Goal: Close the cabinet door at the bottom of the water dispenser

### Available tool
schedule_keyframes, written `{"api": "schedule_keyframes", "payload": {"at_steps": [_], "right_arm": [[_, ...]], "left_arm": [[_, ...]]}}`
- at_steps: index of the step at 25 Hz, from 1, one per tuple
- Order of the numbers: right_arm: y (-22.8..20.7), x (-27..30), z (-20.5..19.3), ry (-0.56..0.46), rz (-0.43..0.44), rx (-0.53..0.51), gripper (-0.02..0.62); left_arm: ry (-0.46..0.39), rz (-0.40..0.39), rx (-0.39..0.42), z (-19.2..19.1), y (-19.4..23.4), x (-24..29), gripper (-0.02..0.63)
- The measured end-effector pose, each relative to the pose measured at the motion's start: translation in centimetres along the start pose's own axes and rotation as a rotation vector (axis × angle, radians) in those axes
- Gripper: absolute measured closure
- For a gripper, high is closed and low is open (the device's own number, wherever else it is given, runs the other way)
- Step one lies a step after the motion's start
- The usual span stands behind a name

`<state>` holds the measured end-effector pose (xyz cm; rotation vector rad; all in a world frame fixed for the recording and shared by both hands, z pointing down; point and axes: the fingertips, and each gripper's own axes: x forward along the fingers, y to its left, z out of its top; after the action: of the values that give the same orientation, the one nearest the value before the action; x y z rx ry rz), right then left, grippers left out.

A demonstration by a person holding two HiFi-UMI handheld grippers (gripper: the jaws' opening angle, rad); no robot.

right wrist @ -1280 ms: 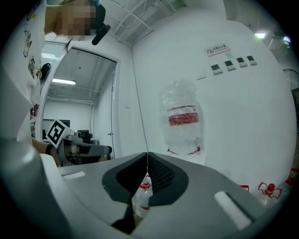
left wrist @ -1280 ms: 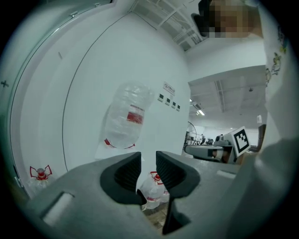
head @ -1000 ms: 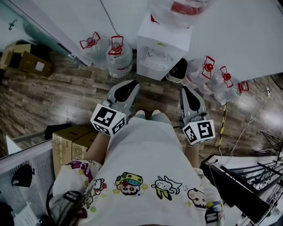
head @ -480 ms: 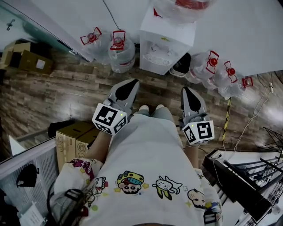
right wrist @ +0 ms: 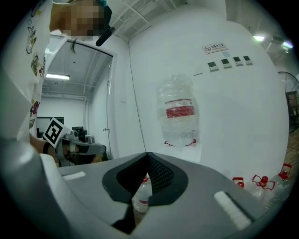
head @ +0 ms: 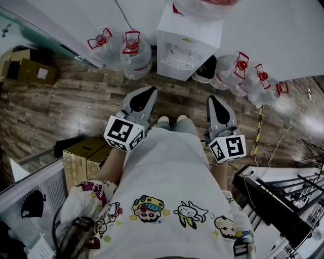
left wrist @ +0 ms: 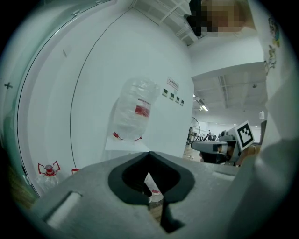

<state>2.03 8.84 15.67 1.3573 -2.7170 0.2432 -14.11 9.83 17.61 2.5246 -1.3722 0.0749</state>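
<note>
The white water dispenser (head: pixel 188 44) stands against the wall at the top of the head view, an upturned clear bottle (head: pixel 202 7) on it. A dark panel with a pale rim (head: pixel 205 69) juts out at its lower right; I cannot tell if it is the cabinet door. My left gripper (head: pixel 150 90) and right gripper (head: pixel 210 99) are held level in front of the person, short of the dispenser, both shut and empty. In the left gripper view the jaws (left wrist: pixel 149 153) meet under the bottle (left wrist: pixel 135 109). The right gripper view shows the same, jaws (right wrist: pixel 147 154) and bottle (right wrist: pixel 180 112).
Water jugs with red handles stand left (head: pixel 132 50) and right (head: pixel 239 71) of the dispenser. Cardboard boxes (head: pixel 85 158) sit at my left, more boxes (head: pixel 25 68) far left. A black rack (head: pixel 276 205), a cable (head: pixel 283 136) and a striped stick (head: pixel 258 132) lie at the right.
The head camera has shifted a little, so the dispenser sits slightly differently in the view. Both grippers keep about the same place.
</note>
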Motion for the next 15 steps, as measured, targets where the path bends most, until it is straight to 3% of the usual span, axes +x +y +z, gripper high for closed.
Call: {"api": "schedule_keyframes", "payload": {"at_steps": [15], "right_arm": [[-0.02, 0.58, -0.06, 0.021, 0.016, 0.009, 0.584]], "left_arm": [[0.009, 0.016, 0.002, -0.21, 0.47, 0.24, 0.606]]}}
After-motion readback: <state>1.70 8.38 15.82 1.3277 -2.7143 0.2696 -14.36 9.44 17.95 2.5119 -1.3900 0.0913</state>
